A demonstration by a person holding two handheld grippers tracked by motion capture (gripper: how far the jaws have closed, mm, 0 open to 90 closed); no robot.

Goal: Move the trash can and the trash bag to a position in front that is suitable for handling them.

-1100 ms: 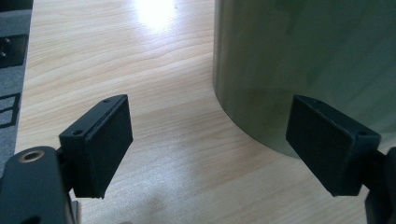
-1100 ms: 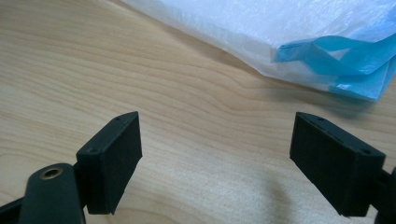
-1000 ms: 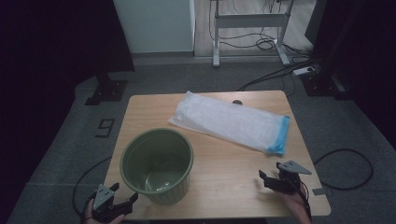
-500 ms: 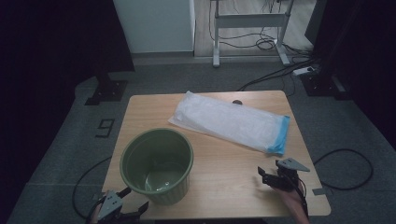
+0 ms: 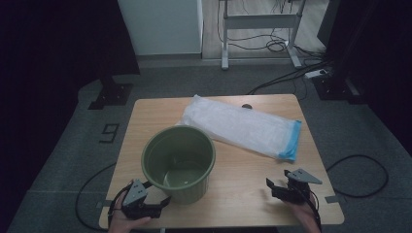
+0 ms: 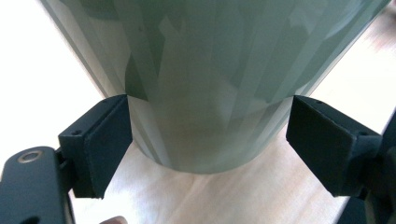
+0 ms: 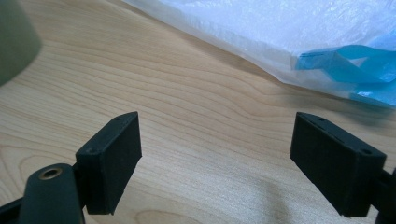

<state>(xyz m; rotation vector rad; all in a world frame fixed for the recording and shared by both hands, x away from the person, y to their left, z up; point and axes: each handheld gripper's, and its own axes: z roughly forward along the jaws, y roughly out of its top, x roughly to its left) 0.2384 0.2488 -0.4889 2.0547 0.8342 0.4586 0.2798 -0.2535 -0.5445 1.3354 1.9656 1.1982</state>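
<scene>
A green plastic bucket [image 5: 178, 162] stands upright on the wooden table [image 5: 243, 199], left of centre. My left gripper [image 5: 156, 198] is at the table's front left, open, with its jaws either side of the bucket's lower wall [image 6: 205, 84]; I cannot tell whether they touch it. A flat white plastic bag with a blue end [image 5: 240, 127] lies behind and to the right of the bucket. Near the front right edge my right gripper [image 5: 278, 185] stands open over bare wood [image 7: 205, 116], short of the bag [image 7: 289, 32].
The bucket's side [image 7: 11, 42] shows at the left edge of the right gripper view. Cables [image 5: 359, 170] trail over the grey floor around the table. A desk frame [image 5: 257, 29] and a white cabinet [image 5: 160, 24] stand beyond the far edge.
My left gripper has moved from the front left corner rightward and in to the bucket's base. The right gripper has hardly moved.
</scene>
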